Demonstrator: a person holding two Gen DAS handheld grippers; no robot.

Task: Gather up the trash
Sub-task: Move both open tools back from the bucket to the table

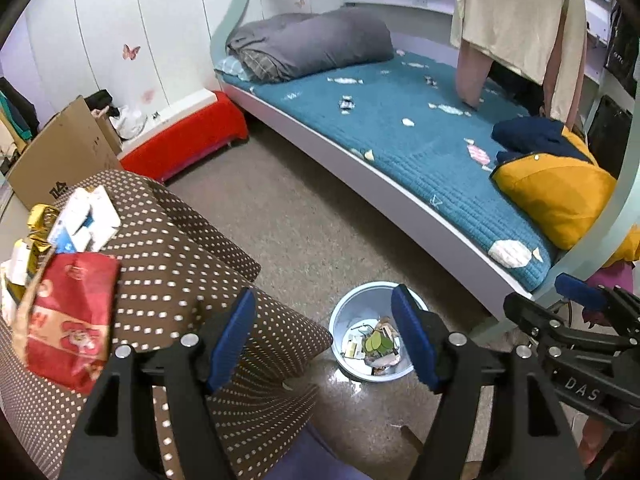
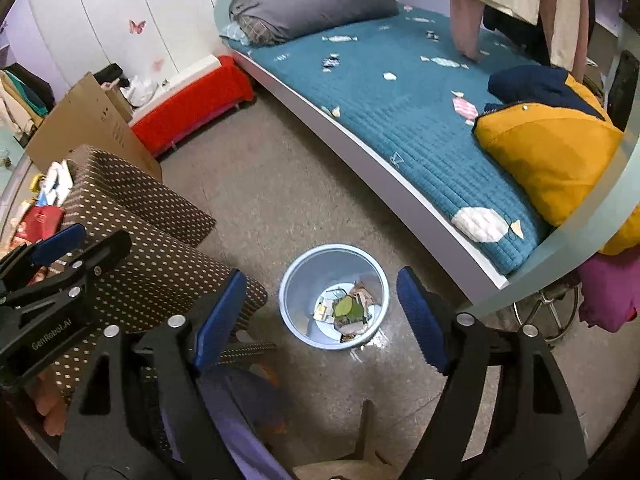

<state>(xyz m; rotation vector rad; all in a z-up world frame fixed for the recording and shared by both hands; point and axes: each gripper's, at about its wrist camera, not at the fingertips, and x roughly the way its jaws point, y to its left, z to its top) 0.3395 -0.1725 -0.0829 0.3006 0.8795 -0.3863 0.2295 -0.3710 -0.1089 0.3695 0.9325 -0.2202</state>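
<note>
— So why was the pale blue wastebasket (image 2: 370, 280) standing on the bare floor (image 2: 280, 200) between the polka-dot armchair (image 2: 160, 248) and the bed (image 2: 400, 128)?

— Probably so both hands could drop into it from above. It already held wrappers and a green scrap (image 2: 348, 307), and both tools hung over it pointing steeply down

— Were they holding anything?

— No. The left gripper (image 1: 324, 336) had its blue pads wide apart with nothing between them, and the right gripper (image 2: 320, 316) stood just as wide and empty. I'd judge a drop had been made

— What trash was left?

— Candy wrappers (image 1: 347, 104) scattered over the teal quilt (image 1: 400, 140), and a red packet (image 1: 68, 320) with cartons (image 1: 86, 220) piled on the chair's arm

— Room to move?

— Open floor ran toward the red bench (image 1: 188, 136). The bed's white edge (image 2: 360, 140) curved close to the basket, and the chair's corner sat just beside it, so a reach to the quilt would need to clear that edge. The yellow jacket (image 2: 552, 152) crowded the near end
</note>
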